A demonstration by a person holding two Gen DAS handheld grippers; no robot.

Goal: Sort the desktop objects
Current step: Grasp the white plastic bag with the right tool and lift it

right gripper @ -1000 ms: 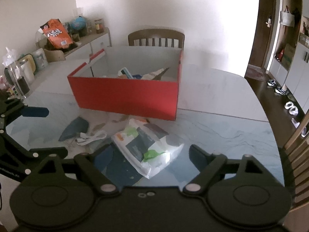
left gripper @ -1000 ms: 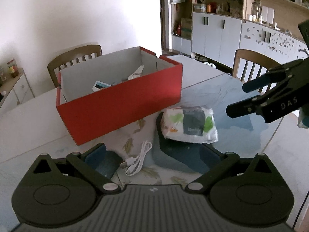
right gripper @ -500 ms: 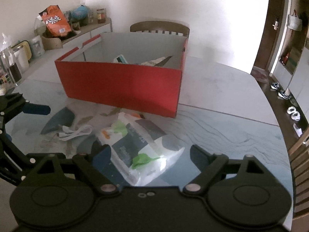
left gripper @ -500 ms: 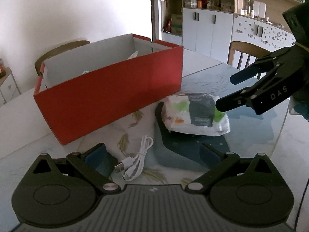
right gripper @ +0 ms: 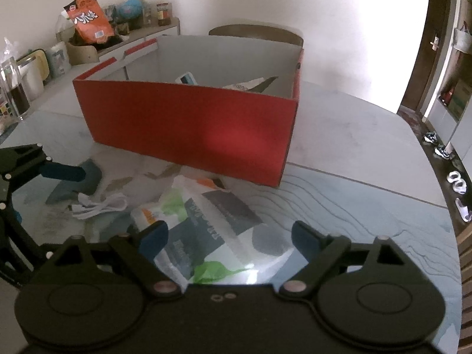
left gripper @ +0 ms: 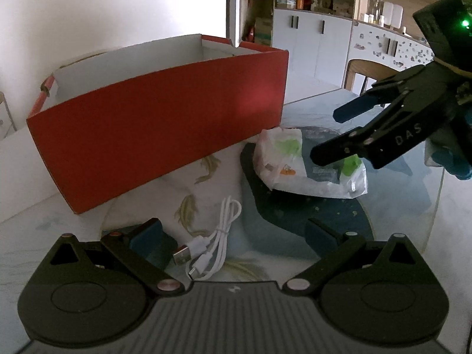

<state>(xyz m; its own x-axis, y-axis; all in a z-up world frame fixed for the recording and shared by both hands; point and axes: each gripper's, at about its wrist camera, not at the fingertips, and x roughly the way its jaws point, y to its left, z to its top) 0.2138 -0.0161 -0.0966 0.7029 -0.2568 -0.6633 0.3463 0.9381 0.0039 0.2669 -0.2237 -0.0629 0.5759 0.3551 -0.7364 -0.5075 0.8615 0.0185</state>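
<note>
wipes pack: lying flat on the table just in front of the red box, between the right gripper fingers, jaws spread wide for a straddle.
cable: coiled beside the pack, left gripper gaping over it.
box: already holding items, probably sorted.

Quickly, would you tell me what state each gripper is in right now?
Left gripper: open, holding nothing, white cable between its fingers.
Right gripper: open, empty, over the plastic packet.
</note>
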